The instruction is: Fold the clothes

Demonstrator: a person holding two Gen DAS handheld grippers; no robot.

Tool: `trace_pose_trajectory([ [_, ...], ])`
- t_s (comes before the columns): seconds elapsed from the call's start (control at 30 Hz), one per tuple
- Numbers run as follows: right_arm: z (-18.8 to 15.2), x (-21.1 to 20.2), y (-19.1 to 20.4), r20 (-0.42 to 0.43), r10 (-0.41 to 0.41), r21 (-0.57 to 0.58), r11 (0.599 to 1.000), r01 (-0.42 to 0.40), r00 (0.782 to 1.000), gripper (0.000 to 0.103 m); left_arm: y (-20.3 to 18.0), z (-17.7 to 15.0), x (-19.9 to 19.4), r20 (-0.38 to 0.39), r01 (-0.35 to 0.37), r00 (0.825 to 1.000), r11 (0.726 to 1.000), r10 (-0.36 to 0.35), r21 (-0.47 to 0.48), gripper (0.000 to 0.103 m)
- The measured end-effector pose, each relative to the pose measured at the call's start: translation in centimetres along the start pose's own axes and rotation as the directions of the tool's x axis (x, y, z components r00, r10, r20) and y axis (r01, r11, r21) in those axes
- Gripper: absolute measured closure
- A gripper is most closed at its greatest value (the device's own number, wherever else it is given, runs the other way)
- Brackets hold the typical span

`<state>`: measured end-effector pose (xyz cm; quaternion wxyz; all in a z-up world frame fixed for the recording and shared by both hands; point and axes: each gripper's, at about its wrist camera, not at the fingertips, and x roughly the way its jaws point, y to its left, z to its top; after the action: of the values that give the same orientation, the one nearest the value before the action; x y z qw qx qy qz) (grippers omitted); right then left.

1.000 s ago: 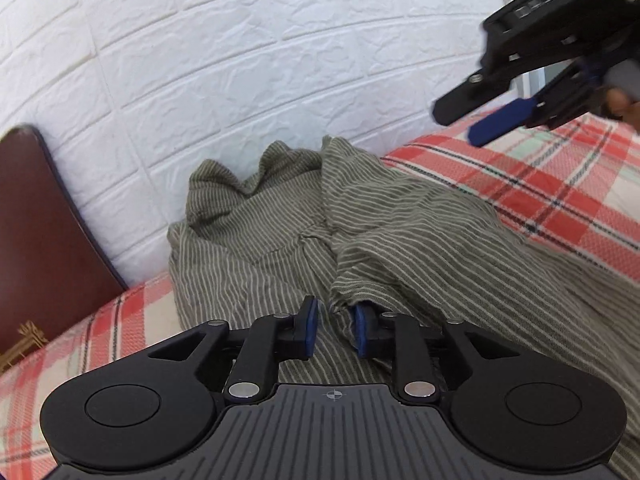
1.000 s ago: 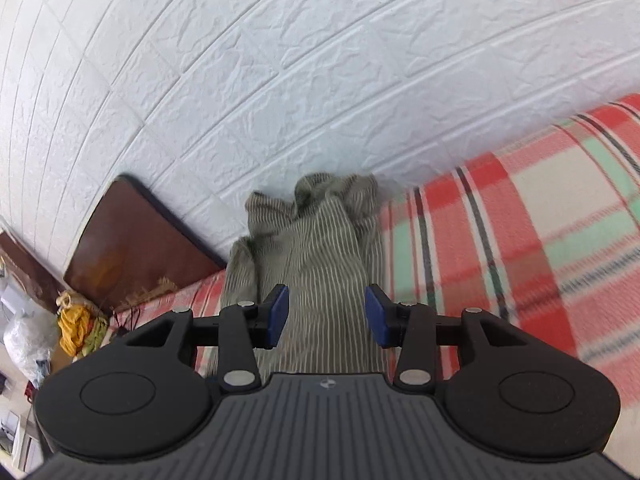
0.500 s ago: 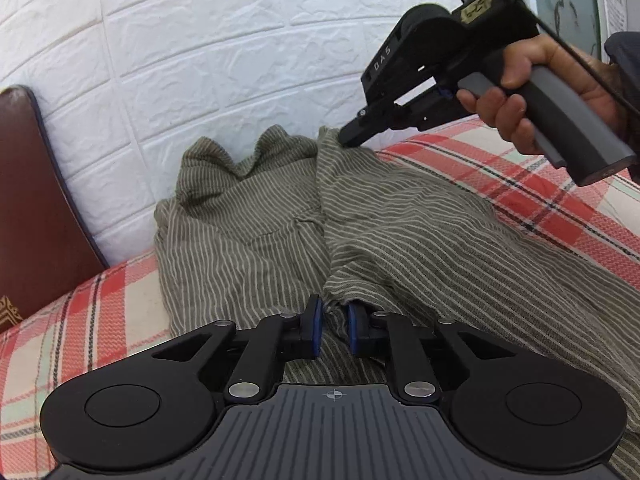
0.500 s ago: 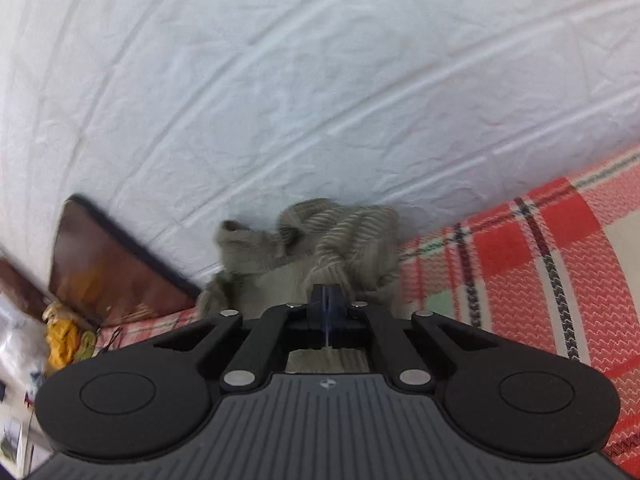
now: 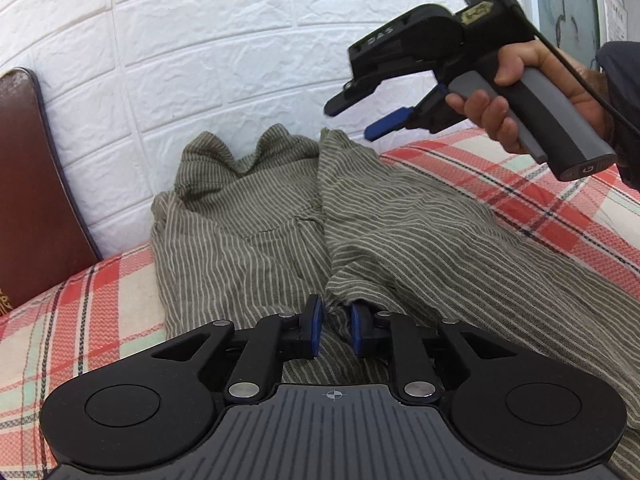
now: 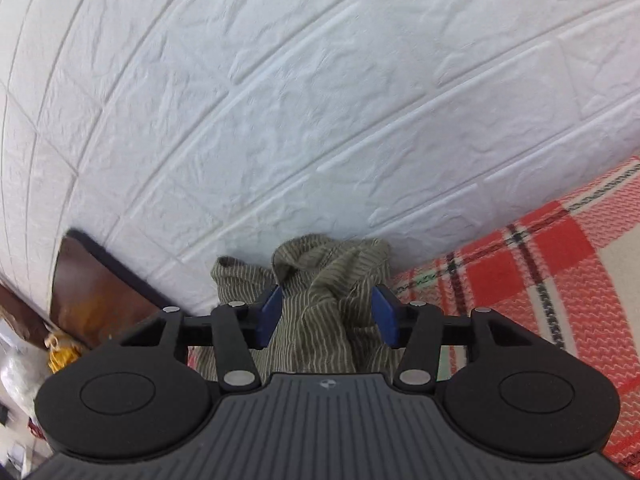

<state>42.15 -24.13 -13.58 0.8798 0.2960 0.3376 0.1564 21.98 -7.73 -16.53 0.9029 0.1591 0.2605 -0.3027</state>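
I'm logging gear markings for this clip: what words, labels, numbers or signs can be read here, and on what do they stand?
"DAS": raised letters on the side of the right gripper body, seen from the left wrist.
Yellow label on top of that gripper: too small to read.
Paper sign at the far right edge: blurred, unreadable.
Striped garment, blanket, wall: no text.

Garment (image 5: 280, 232) lies on blanket (image 5: 560, 216), far end bunched against wall (image 5: 200, 60); headboard (image 5: 32, 184) at its left, right gripper (image 5: 352, 120) above it.

Bright even daylight, soft shadows, fisheye-bent edges, slight blur.
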Motion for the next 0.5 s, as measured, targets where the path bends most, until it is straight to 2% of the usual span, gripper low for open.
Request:
trace_pose_trajectory([
  [0.03,-0.1,0.6,0.2,-0.017,-0.008,-0.014,1.0,0.008,1.0,0.048,0.0,0.0,0.0,0.0,0.001,1.0,1.0,-0.001,-0.002,0.089],
  [0.07,-0.2,1.2,0.3,-0.034,-0.017,-0.027,1.0,0.016,0.999,0.067,0.1,0.0,0.1,-0.001,0.003,1.0,1.0,-0.003,-0.006,0.089],
  [0.1,-0.2,1.8,0.5,-0.051,-0.025,-0.041,0.999,0.023,0.998,0.098,0.2,-0.1,0.1,-0.002,0.005,1.0,1.0,-0.005,-0.009,0.089],
  [0.13,-0.3,2.3,0.6,-0.064,-0.034,-0.049,0.998,0.031,0.997,0.099,0.2,-0.2,0.2,-0.002,0.007,1.0,1.0,-0.007,-0.012,0.09],
  [0.3,-0.7,3.8,-2.2,-0.029,-0.054,0.055,0.997,0.056,0.998,0.098,0.7,-0.6,0.5,0.01,0.026,1.0,0.999,-0.025,-0.048,0.09],
  [0.4,-0.9,3.8,-3.4,-0.009,-0.031,0.118,0.993,0.032,0.999,0.098,1.8,-0.7,0.3,0.02,0.06,0.998,0.993,-0.059,-0.106,0.089],
  [0.43,-1.0,3.6,-3.7,-0.001,-0.021,0.142,0.99,0.021,1.0,0.098,2.3,-0.7,0.2,0.024,0.076,0.997,0.988,-0.073,-0.132,0.088],
  [0.5,-0.8,2.7,-4.3,0.027,-0.035,0.184,0.982,0.029,0.999,0.096,3.2,-0.8,-0.4,0.03,0.094,0.995,0.978,-0.091,-0.185,0.079],
])
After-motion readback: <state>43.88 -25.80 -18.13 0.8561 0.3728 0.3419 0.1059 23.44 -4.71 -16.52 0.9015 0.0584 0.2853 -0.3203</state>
